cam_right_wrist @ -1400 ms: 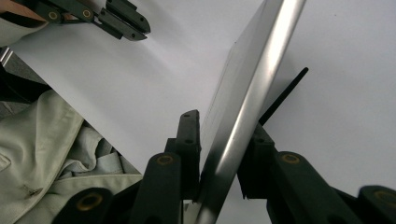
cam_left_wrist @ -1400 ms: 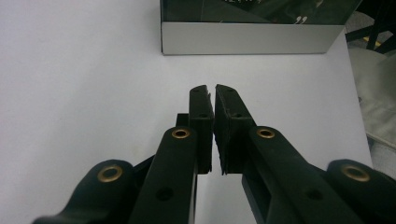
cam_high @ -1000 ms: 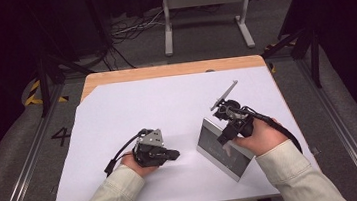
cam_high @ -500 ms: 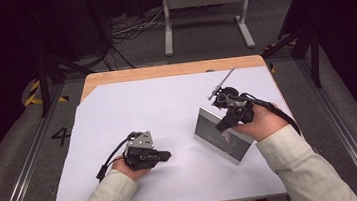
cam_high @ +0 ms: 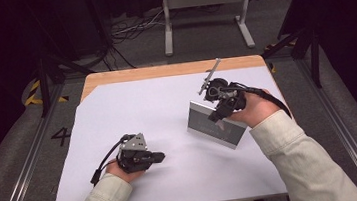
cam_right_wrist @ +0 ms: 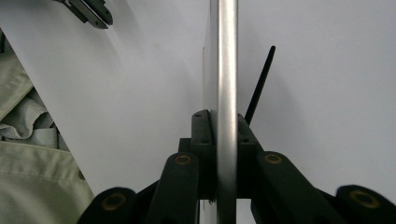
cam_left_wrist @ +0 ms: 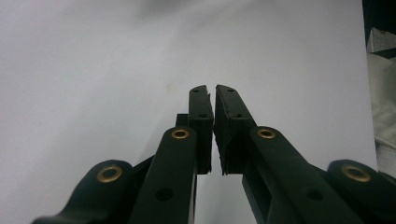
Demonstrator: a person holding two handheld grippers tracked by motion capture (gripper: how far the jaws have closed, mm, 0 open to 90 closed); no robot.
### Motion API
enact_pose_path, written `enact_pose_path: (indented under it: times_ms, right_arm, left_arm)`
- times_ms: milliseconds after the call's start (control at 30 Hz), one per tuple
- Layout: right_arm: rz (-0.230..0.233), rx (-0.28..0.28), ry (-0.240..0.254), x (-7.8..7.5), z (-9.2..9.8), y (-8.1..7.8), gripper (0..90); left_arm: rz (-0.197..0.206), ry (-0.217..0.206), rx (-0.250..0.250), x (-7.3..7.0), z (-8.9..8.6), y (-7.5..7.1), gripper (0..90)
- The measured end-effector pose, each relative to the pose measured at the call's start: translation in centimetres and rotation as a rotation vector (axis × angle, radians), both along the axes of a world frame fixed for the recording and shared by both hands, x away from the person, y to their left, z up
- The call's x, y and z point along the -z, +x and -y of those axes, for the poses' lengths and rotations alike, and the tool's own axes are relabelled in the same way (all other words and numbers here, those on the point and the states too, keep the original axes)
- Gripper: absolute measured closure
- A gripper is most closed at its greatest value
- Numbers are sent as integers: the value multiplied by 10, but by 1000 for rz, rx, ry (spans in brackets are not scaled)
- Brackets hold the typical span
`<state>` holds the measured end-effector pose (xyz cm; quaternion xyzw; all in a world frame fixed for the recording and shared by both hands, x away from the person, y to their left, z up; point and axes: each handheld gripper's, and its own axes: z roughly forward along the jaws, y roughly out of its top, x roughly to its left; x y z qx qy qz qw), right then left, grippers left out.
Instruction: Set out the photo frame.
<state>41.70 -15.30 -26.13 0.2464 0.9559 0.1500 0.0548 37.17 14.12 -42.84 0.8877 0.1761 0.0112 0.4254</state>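
On the right side of the wooden tabletop [cam_high: 163, 71], gripped a flat rectangular panel with silver metal rim and dark glossy face [cam_high: 216, 124] in the right gripper [cam_high: 220, 112]. Clamped narrow on the panel's upper edge, one pad on each face, as confirmed in the right gripper view [cam_right_wrist: 219, 126]. Held the panel [cam_right_wrist: 223, 56] tilted over the white paper sheet [cam_high: 132, 105]. Could not resolve whether the lower edge touched the sheet or hung just above it. Noted a thin black rod [cam_right_wrist: 259, 84] slanting out behind the panel, probably its prop leg.

Compared with one second ago: carried the panel farther from the person and slightly higher, toward the far right corner. Drew the left gripper [cam_high: 157, 157] back toward the near left at the same time. Kept it nearly closed and empty [cam_left_wrist: 214, 107], low over the sheet, well apart from the panel.

Judged as a one-handed carry in progress, with no support from the left side. Expected next: choose a resting spot, then set the panel down or stand it on the prop leg.
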Motion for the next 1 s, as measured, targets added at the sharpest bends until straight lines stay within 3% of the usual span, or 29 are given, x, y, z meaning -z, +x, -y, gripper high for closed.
enact_pose_path:
  times_ms: [233,667,1000]
  right_arm:
    - [14,-91,-45,-7,-15,7,831]
    - [23,-222,-76,-6,-33,18,830]
    - [-5,-313,-101,-1,-49,28,830]
  left_arm:
    - [1,0,-22,0,-7,-2,851]
    - [-2,-5,-24,0,-8,-1,847]
    - [-5,-8,-19,0,-7,1,846]
